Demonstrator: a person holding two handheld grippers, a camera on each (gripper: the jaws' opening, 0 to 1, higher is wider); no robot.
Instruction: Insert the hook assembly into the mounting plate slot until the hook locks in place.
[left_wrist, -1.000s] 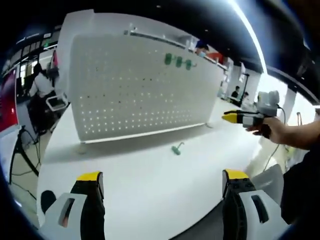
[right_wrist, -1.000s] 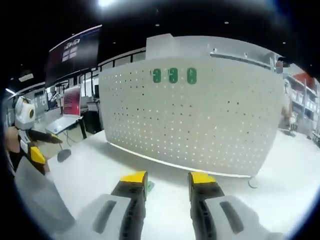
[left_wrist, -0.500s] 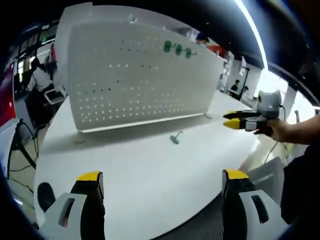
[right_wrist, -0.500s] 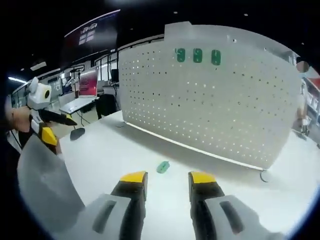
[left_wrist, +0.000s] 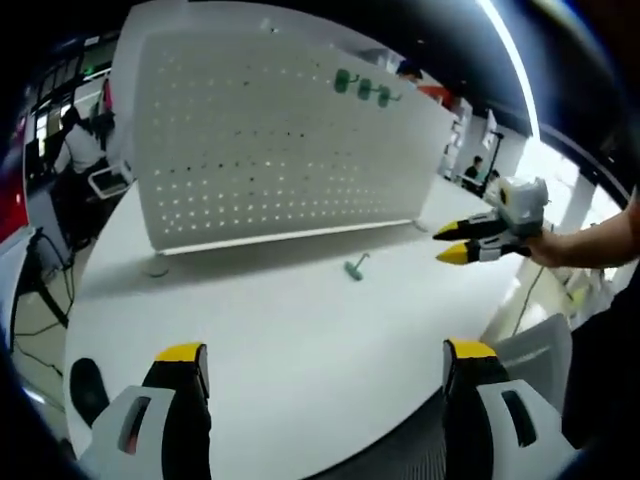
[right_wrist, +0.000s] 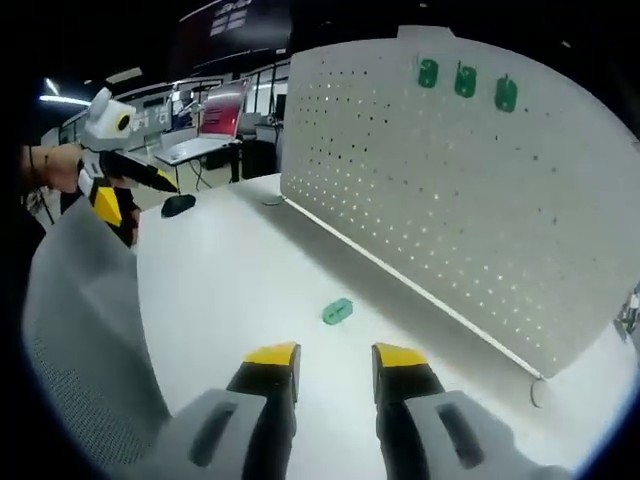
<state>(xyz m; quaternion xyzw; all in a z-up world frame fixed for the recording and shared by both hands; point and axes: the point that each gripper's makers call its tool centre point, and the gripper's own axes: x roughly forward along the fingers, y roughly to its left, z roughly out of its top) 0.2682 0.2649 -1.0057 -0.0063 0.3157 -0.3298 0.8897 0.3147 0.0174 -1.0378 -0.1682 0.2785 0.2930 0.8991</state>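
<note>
A white pegboard mounting plate (left_wrist: 270, 140) (right_wrist: 450, 200) stands upright on the white table (left_wrist: 280, 330). Three green hooks (left_wrist: 362, 87) (right_wrist: 465, 82) hang near its top edge. A loose green hook assembly (left_wrist: 354, 268) (right_wrist: 337, 311) lies on the table in front of the board. My left gripper (left_wrist: 325, 355) (right_wrist: 140, 197) is open wide, holds nothing, and is well short of the loose hook. My right gripper (right_wrist: 336, 357) (left_wrist: 447, 243), held in a hand at the table's right side, has its jaws a little apart with nothing between them; the hook lies just beyond its tips.
A grey chair back (right_wrist: 80, 330) (left_wrist: 530, 360) sits at the table's near edge. A dark computer mouse (right_wrist: 178, 205) (left_wrist: 85, 378) rests on the table's left end. A laptop (right_wrist: 215, 120) and seated people (left_wrist: 75, 150) are behind.
Both views shifted with the hands. The right gripper has swung in over the table edge toward the loose hook, which now shows farther ahead of its jaws. The hook itself has not moved.
</note>
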